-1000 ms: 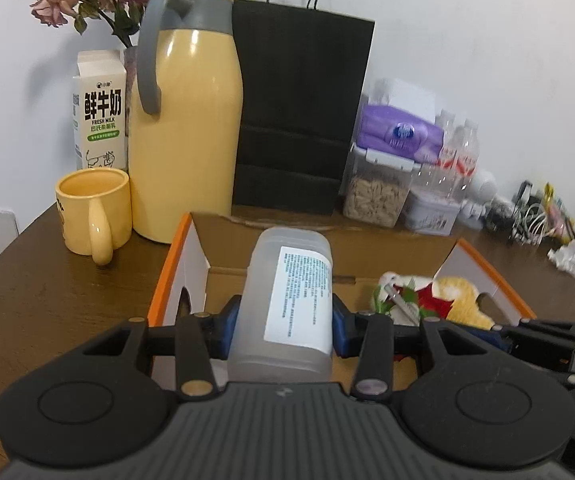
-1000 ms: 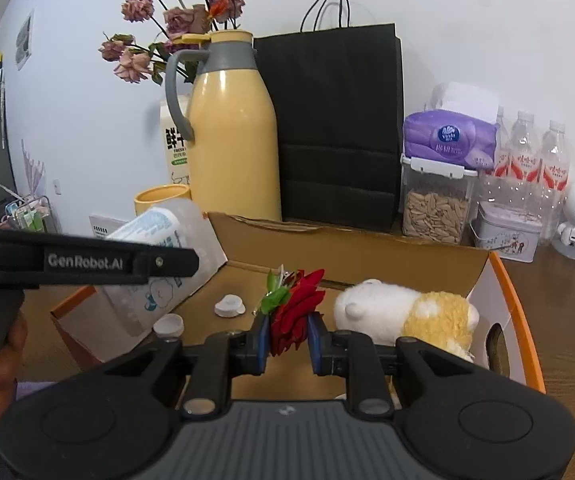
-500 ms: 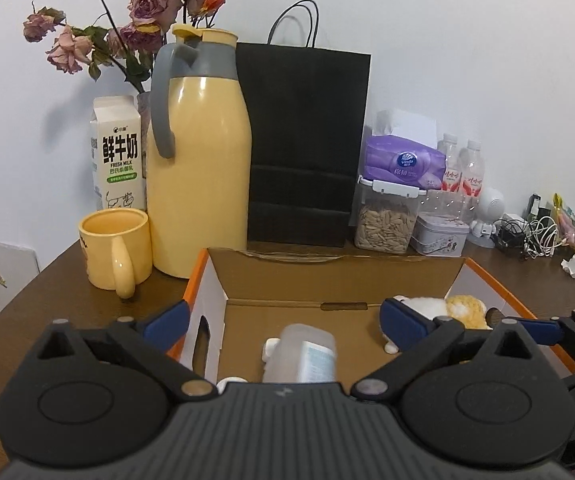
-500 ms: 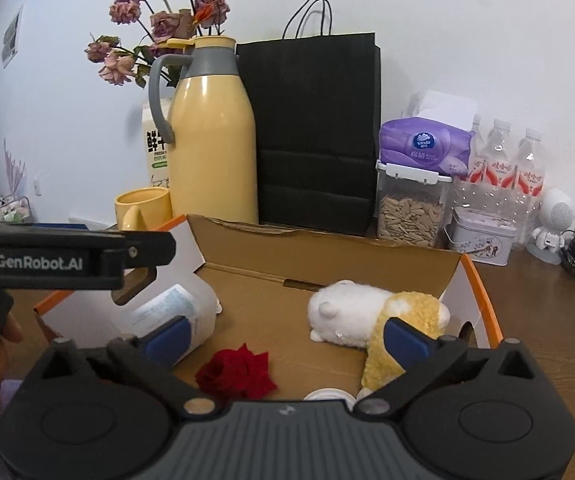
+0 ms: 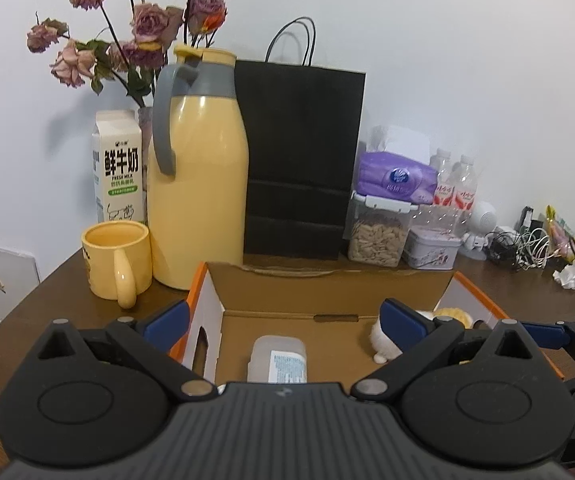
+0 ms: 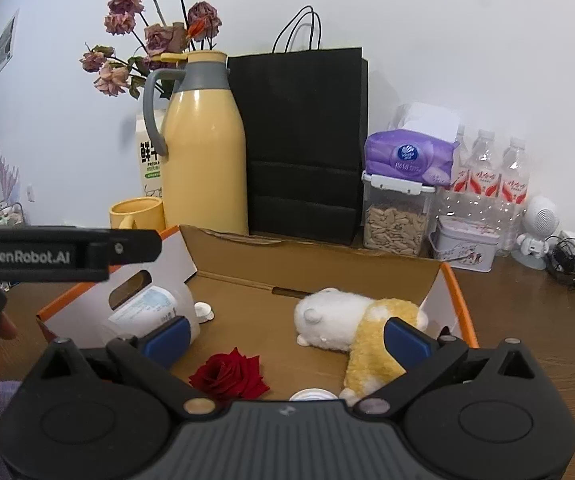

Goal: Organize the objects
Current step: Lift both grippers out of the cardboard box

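With both the left gripper and right gripper spread wide and empty above the cardboard box, bottle, rose and plush toy lie inside it, apparently sorted there

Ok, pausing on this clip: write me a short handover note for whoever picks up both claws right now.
Left claw: open, empty, above the box's left side.
Right claw: open, empty, above the box's near edge.
In the box: bottle lying at the left wall, rose near the front, plush on the right, two small white caps.
Done: bottle, rose and plush are all inside.
Left: nothing obvious within reach; the mug, flask and milk carton stand outside behind the box, and I cannot tell whether they belong to the job.
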Tool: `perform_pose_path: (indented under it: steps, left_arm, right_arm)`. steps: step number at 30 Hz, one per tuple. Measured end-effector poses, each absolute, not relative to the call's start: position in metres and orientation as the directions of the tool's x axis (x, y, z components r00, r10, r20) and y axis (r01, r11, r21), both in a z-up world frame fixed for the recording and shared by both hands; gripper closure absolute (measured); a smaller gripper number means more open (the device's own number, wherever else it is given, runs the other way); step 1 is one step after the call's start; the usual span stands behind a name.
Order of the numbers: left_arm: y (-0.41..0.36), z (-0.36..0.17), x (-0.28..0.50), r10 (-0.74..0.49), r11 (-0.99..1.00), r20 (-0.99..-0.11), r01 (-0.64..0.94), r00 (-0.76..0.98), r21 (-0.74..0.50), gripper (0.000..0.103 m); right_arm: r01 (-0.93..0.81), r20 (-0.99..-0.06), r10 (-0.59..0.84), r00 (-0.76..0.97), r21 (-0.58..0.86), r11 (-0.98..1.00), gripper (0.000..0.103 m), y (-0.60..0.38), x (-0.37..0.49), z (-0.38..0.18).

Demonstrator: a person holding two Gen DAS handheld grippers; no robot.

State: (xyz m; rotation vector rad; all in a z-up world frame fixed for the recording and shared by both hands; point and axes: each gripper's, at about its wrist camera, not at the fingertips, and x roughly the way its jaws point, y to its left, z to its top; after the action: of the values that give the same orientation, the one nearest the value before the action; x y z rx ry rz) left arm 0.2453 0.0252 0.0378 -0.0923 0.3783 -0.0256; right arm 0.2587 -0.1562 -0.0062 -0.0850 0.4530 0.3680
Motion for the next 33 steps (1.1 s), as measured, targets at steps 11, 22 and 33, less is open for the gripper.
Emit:
perform_pose_path:
  steps: [11, 22, 33]
  left_arm:
    - [0.034, 0.051, 0.221, -0.033, 0.996, -0.375, -0.002, 0.926, -0.092, 0.000]
    - [0.039, 0.053, 0.179, -0.017, 0.998, -0.400, -0.010, 0.916, -0.064, 0.000]
    - [0.054, 0.031, 0.137, -0.001, 0.997, -0.464, -0.034, 0.886, -0.067, 0.000]
  right_arm:
    - [-0.351, -0.425, 0.307, 0.851, -0.026, 0.936, 0.000, -0.177, 0.222, 0.004]
    - [-0.304, -0.459, 0.257, 0.851, -0.031, 0.952, 0.000, -0.214, 0.174, -0.007]
    - [-0.248, -0.523, 0.194, 0.830, -0.034, 0.968, 0.000, -0.250, 0.140, -0.032]
